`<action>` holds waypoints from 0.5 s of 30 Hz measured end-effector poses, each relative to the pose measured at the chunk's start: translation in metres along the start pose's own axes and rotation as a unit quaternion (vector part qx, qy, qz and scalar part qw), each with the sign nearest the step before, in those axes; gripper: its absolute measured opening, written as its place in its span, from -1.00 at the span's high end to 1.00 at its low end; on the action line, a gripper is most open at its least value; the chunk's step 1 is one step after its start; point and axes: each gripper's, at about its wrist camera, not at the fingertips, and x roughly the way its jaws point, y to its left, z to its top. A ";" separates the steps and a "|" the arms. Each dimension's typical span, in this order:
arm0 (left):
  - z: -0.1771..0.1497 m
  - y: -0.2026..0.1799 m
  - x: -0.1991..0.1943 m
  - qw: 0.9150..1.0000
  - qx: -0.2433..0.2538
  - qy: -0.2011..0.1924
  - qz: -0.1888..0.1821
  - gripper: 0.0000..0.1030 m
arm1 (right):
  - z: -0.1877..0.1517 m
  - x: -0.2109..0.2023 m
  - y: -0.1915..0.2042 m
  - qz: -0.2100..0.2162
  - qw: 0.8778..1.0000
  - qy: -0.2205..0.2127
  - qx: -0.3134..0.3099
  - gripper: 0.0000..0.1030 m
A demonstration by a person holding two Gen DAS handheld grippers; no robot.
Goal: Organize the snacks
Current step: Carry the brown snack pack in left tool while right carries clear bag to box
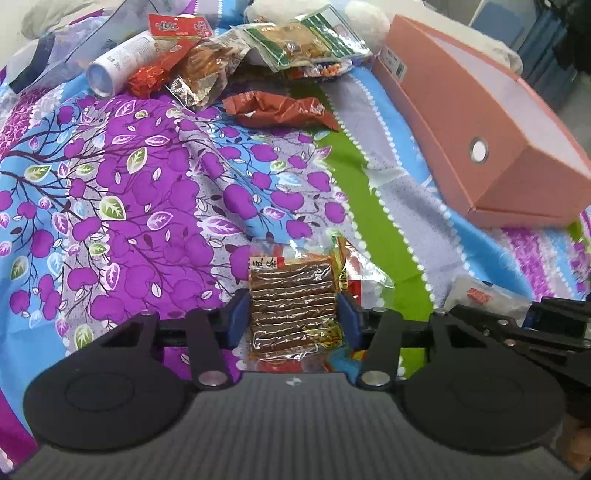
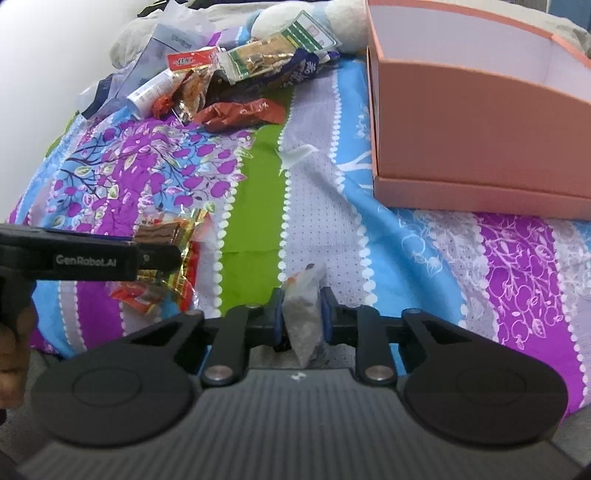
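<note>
On the patterned bedspread [image 1: 155, 192], taken as the ground of both views, the salmon-pink box [image 1: 480, 122] serves as landmark: it lies open-topped at the far right, its pale interior apparently bare where visible. Left gripper [image 1: 293, 317]: jaws about half apart, blue pads set against the two long edges of a clear packet of brown ridged snack strips [image 1: 291, 306]; the packet lies near the box's front corner, on the side away from the pile, over further wrappers with gold and red print [image 1: 354, 273]. Right gripper [image 2: 302, 314]: jaws nearly together, clamped on a small translucent sachet [image 2: 303, 310] with greyish contents, held edge-up in front of the box's near wall [image 2: 480, 122]; what the sachet contains is hard to read. Beyond the box's far-left end: a heap of loose snacks, including a crumpled red-brown wrapper [image 1: 277, 110], a green-and-white packet [image 1: 303, 40], a red-labelled packet [image 1: 177, 27] and a white tube [image 1: 118, 62]. Seen from the right wrist, the left gripper's black body [image 2: 74, 258] projects in from the left edge, over the gold-and-red wrappers
</note>
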 end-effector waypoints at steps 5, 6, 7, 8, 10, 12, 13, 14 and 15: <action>0.005 0.001 -0.016 1.000 -0.017 -0.016 -0.010 -0.09 | 0.010 -0.014 0.000 -0.008 1.000 -0.019 -0.003 0.54; 0.007 0.001 -0.020 1.000 -0.019 -0.020 -0.012 -0.09 | 0.013 -0.018 0.000 -0.010 1.000 -0.024 -0.003 0.54; 0.009 0.001 -0.024 0.999 -0.022 -0.023 -0.015 -0.09 | 0.017 -0.022 0.000 -0.012 0.999 -0.030 -0.004 0.54; 0.012 0.001 -0.029 0.999 -0.025 -0.026 -0.019 -0.09 | 0.019 -0.025 -0.001 -0.013 0.999 -0.035 -0.004 0.54; 0.017 -0.001 -0.038 0.999 -0.030 -0.034 -0.024 -0.09 | 0.027 -0.034 -0.001 -0.015 0.999 -0.046 -0.003 0.54; 0.024 -0.003 -0.047 0.998 -0.030 -0.042 -0.030 -0.10 | 0.034 -0.042 -0.001 -0.015 0.998 -0.057 -0.004 0.54; 0.027 -0.005 -0.053 0.998 -0.030 -0.047 -0.033 -0.10 | 0.038 -0.047 -0.001 -0.015 0.998 -0.063 -0.003 0.54; 0.031 -0.008 -0.058 0.998 -0.030 -0.052 -0.036 -0.10 | 0.041 -0.051 -0.001 -0.015 0.998 -0.069 -0.003 0.54; 0.036 -0.010 -0.063 0.997 -0.028 -0.055 -0.039 -0.10 | 0.045 -0.057 -0.001 -0.015 0.997 -0.075 -0.003 0.53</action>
